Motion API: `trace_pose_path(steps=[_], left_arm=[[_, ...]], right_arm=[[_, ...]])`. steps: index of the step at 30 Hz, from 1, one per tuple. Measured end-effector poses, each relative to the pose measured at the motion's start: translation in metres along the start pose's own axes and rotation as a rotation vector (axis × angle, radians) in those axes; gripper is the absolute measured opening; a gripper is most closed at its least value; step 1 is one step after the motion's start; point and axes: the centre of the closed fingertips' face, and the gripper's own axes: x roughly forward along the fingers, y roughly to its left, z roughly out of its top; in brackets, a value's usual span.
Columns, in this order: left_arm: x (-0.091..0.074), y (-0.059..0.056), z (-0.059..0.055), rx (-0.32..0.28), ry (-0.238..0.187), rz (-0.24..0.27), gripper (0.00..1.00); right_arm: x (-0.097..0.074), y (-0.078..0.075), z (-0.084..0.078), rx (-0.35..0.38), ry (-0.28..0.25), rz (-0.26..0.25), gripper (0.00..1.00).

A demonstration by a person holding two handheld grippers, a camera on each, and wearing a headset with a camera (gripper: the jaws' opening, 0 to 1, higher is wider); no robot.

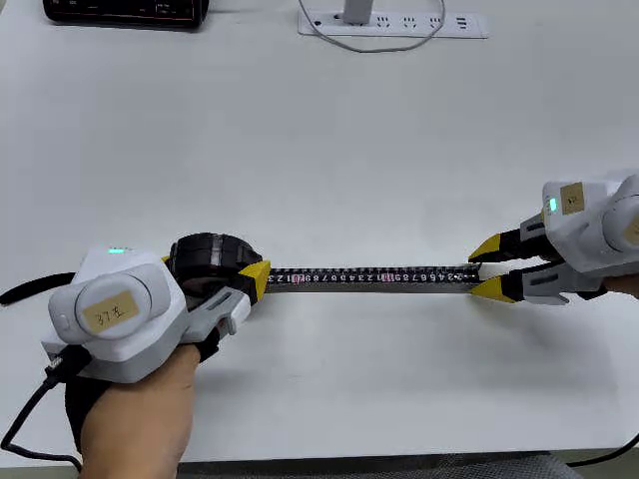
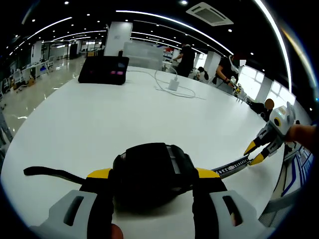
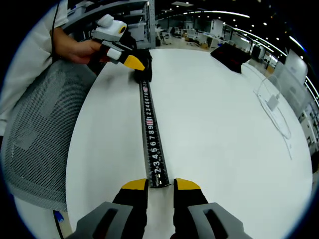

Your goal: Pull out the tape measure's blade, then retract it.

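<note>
Tape measure [image 1: 212, 261] sits on the white bench [image 1: 329, 150], its black body clamped between the left gripper's [image 2: 153, 174] jaws. From the tape measure, the blade [image 1: 369, 275] runs flat along the bench to the right gripper [image 1: 488, 270]. That gripper's jaws stand narrow either side of the blade's tip, seemingly pinching its edges. A power strip [image 1: 399, 20] lies well beyond the tape measure.

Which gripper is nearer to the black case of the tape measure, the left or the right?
Left. The left gripper clamps the case between its jaws; the right gripper is at the far end of the drawn-out blade.
</note>
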Motion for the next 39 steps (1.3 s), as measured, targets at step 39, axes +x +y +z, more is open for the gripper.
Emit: trace_pose_path(steps=[39], left_arm=[[0.0009,0.0021,0.0016,-0.060,-0.006,0.004,0.60]], right_arm=[[0.0038,0.0031,-0.0045,-0.039,0.102,0.034,0.11]])
